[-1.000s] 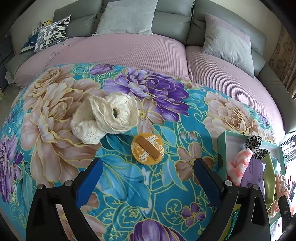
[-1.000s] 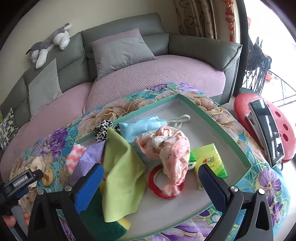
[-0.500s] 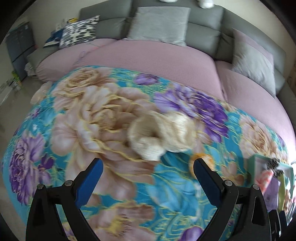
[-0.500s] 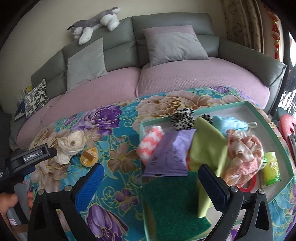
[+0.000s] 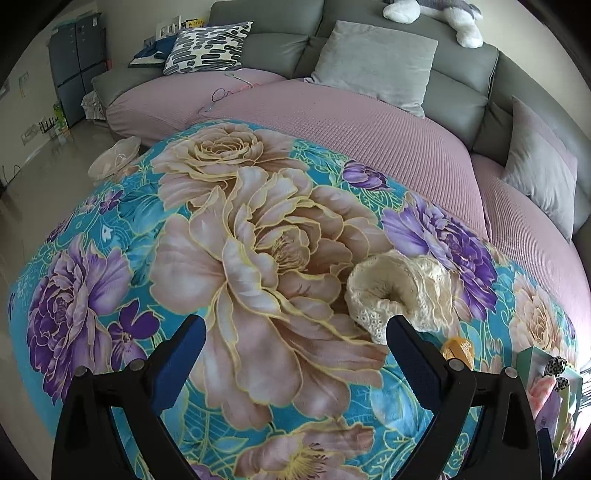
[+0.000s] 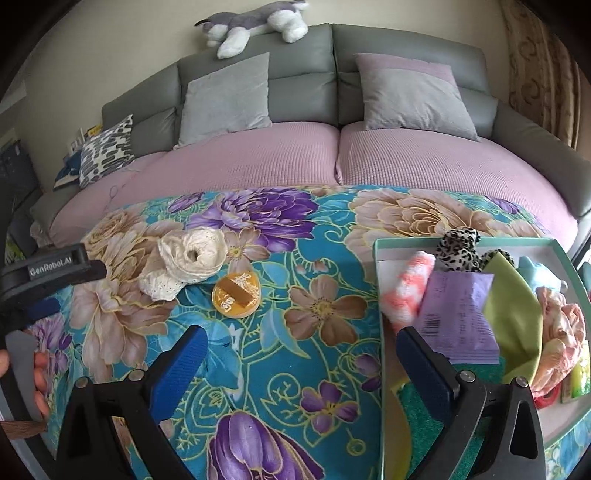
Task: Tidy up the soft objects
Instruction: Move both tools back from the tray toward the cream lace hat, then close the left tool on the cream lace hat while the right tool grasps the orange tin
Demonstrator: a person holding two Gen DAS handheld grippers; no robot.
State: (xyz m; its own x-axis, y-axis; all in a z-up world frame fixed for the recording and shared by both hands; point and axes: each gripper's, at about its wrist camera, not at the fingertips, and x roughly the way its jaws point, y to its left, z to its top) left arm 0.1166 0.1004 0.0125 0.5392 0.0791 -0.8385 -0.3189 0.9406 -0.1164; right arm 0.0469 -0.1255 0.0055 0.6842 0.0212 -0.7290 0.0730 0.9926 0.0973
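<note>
A cream lace fabric bundle (image 5: 402, 291) (image 6: 188, 260) lies on the floral blanket (image 5: 258, 258) (image 6: 295, 317). Beside it sits a round orange tin (image 6: 236, 295) (image 5: 458, 350). My left gripper (image 5: 295, 354) is open above the blanket, with the lace bundle just beyond its right finger. My right gripper (image 6: 299, 362) is open too, over the blanket by the left rim of the green tray (image 6: 380, 280). The tray holds a pink striped roll (image 6: 406, 288), a leopard scrunchie (image 6: 458, 247), a purple packet (image 6: 458, 317), a yellow-green cloth (image 6: 517, 325) and a pink floral cloth (image 6: 561, 332).
A grey sofa with pink seat covers (image 6: 295, 158) curves behind the blanket, with grey cushions (image 6: 225, 99) and a plush dog (image 6: 255, 26) on its back. A patterned pillow (image 5: 207, 48) lies at its left end. A hand holds the left gripper's handle (image 6: 33, 365).
Both wrist views have swung left. The lace bundle slid from the middle of the left view to beside the right finger. The right view left the tray's interior for the blanket.
</note>
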